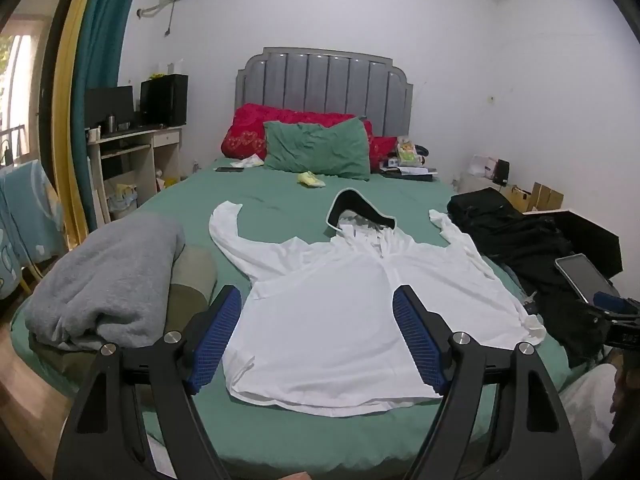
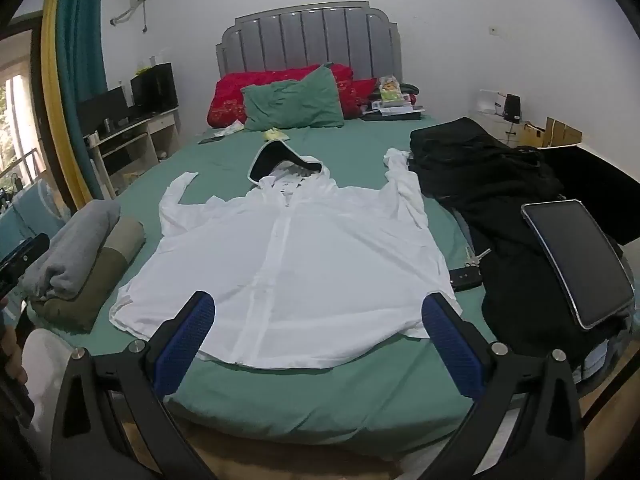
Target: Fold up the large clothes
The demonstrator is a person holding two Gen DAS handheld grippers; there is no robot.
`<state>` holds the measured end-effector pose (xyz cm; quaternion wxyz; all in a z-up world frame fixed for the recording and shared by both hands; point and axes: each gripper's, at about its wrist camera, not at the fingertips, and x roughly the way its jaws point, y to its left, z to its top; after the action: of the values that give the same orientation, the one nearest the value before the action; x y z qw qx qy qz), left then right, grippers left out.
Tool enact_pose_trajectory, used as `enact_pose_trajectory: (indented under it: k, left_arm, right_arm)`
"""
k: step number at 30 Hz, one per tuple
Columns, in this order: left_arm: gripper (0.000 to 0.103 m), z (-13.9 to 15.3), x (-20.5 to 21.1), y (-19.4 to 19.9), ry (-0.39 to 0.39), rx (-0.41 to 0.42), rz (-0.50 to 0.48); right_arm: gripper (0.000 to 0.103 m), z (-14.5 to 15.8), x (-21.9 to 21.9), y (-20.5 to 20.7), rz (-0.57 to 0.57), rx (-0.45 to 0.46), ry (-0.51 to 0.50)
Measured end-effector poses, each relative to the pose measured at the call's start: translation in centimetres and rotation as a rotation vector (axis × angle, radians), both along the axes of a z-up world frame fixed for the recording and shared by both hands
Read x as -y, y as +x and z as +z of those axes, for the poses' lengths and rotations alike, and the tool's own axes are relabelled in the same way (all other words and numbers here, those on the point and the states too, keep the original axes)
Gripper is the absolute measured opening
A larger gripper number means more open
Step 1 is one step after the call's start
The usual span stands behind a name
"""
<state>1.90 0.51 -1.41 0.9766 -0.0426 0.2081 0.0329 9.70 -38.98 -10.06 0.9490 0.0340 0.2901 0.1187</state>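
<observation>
At the left on the green bed (image 2: 280, 400) lies a folded grey blanket (image 2: 72, 248) on an olive cushion (image 2: 108, 276). In the middle, the white hooded garment (image 2: 288, 264) is spread flat, sleeves out, hood toward the green pillow (image 2: 292, 104). The left claw (image 1: 318, 300) hangs above its lower part, jaws wide, holding nothing. The right claw (image 2: 318, 306) hangs over the hem, also wide and empty. At the right lie black clothes (image 2: 480, 176), keys (image 2: 474, 258) and a tablet (image 2: 576, 260).
</observation>
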Motion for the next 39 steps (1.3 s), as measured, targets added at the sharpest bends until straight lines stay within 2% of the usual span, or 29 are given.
enact_pose_trajectory:
  k: [19,39]
  left_arm:
    - [0.081,-0.3,0.1,0.4,0.012,-0.007,0.008]
    - [0.081,0.2,0.2,0.3,0.004,-0.008,0.015]
  right_arm:
    - [0.102,-0.4,1.6,0.2,-0.058,-0.005,-0.003]
    - [0.102,-0.2,1.8,0.0,-0.053,-0.001,0.000]
